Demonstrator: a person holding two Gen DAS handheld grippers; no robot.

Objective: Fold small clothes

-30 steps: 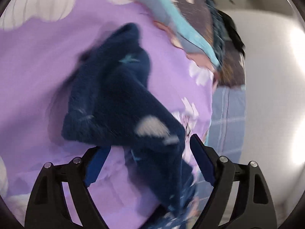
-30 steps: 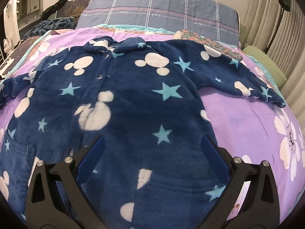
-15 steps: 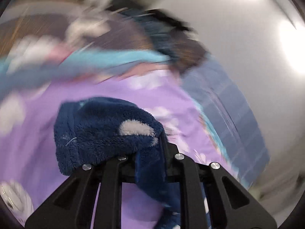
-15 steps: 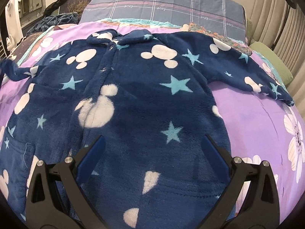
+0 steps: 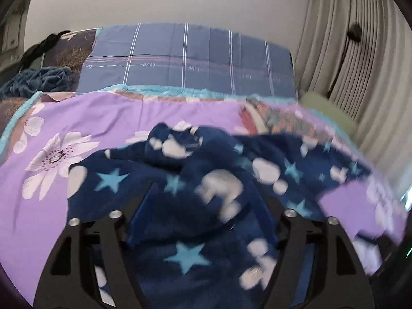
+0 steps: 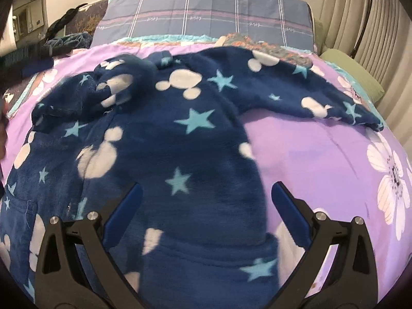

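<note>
1. Left wrist view: the left gripper [image 5: 203,200] has its jaws spread wide, having just opened again after a brief close. The navy fleece garment [image 5: 195,231], printed with pale mouse-head shapes and light blue stars, lies under and between the blue pads, but the pads do not press on it. The picture is blurred here, so whether the fingertips brush the pile cannot be told.
2. Same view, surroundings: the garment sits bunched on a purple floral bedspread [image 5: 77,118], with a folded-over lump of sleeve [image 5: 172,146] heaped near the collar. Behind it a blue-grey plaid pillow [image 5: 190,59] leans at the head of the bed; a dark blue blanket [image 5: 36,79] lies crumpled at the left, a green cushion [image 5: 327,108] at the right beside a pleated curtain [image 5: 360,51].
3. Right wrist view: the right gripper [image 6: 204,203] hangs above the garment's [image 6: 180,141] lower body with jaws wide apart and nothing clamped; fleece shows between the pads, untouched as far as can be seen.
4. Same view, surroundings: the sleeve [image 6: 110,90] on the left is folded in across the chest, while the other sleeve [image 6: 314,95] stretches flat to the right over the bedspread [image 6: 322,159]. The plaid pillow [image 6: 206,13] and green cushion [image 6: 352,72] lie beyond.
</note>
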